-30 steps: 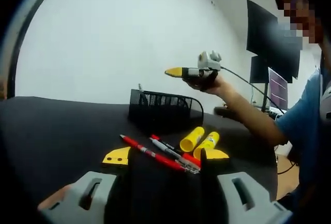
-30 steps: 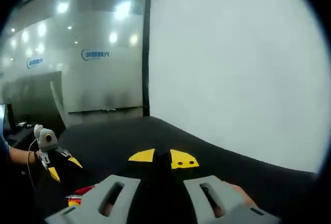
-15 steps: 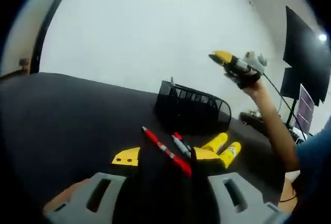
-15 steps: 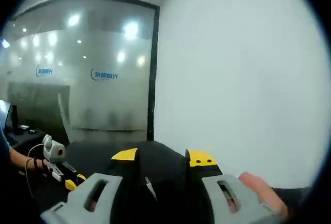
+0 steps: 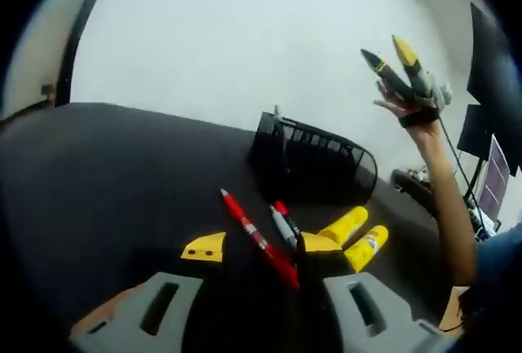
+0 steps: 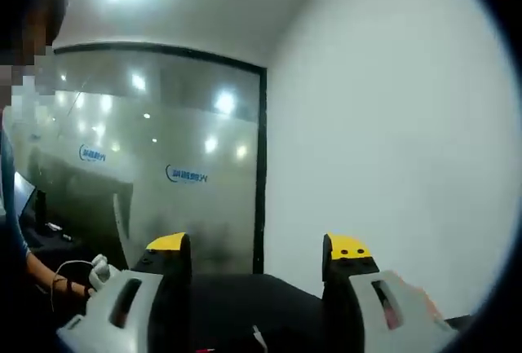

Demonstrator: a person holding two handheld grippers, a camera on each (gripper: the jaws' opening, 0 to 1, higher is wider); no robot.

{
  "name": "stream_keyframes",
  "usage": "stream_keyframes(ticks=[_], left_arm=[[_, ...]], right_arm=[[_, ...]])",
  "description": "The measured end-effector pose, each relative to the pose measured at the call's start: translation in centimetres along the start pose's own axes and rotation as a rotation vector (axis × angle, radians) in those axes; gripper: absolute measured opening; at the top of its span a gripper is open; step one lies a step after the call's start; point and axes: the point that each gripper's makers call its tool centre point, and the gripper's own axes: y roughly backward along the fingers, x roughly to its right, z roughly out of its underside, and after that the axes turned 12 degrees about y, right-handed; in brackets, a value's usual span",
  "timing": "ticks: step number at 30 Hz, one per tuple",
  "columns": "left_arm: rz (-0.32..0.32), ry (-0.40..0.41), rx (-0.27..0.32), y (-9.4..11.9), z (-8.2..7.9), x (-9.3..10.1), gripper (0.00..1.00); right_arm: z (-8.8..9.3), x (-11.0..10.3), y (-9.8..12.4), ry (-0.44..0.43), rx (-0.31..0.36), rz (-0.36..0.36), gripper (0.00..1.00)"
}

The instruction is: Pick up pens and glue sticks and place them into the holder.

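Left tongs (image 5: pixel 259 249) spread over slim red pens (image 5: pixel 254 231); round yellow glue sticks (image 5: pixel 356 237) beside, mesh holder (image 5: pixel 314 165) beyond. Right tongs (image 6: pixel 257 251) raised, apart.

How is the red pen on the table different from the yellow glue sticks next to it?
The red pen is long and thin; the two glue sticks are short and thick. The pen is red with a pale band, the sticks yellow with labels. The pen lies nearer the left gripper. All lie flat on the black table, outside the mesh holder.
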Motion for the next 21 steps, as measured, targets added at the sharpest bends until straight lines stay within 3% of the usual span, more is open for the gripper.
stream_keyframes(ticks=[3,5,10,21], left_arm=[[-0.028,0.046,-0.044,-0.2,0.6,-0.1,0.33],[-0.035,0.062,-0.065,-0.4,0.7,0.0,0.33],[-0.073,0.065,-0.086,-1.0,0.7,0.0,0.34],[-0.116,0.040,-0.124,-2.1,0.6,-0.8,0.33]], right_arm=[[0.3,-0.8,0.1,0.055,-0.038,-0.025,0.57],[0.7,-2.1,0.3,0.079,-0.067,-0.102,0.58],[0.8,-3.5,0.9,0.098,-0.096,-0.167,0.59],[5.0,-7.3,3.7,0.239,-0.400,-0.360,0.56]])
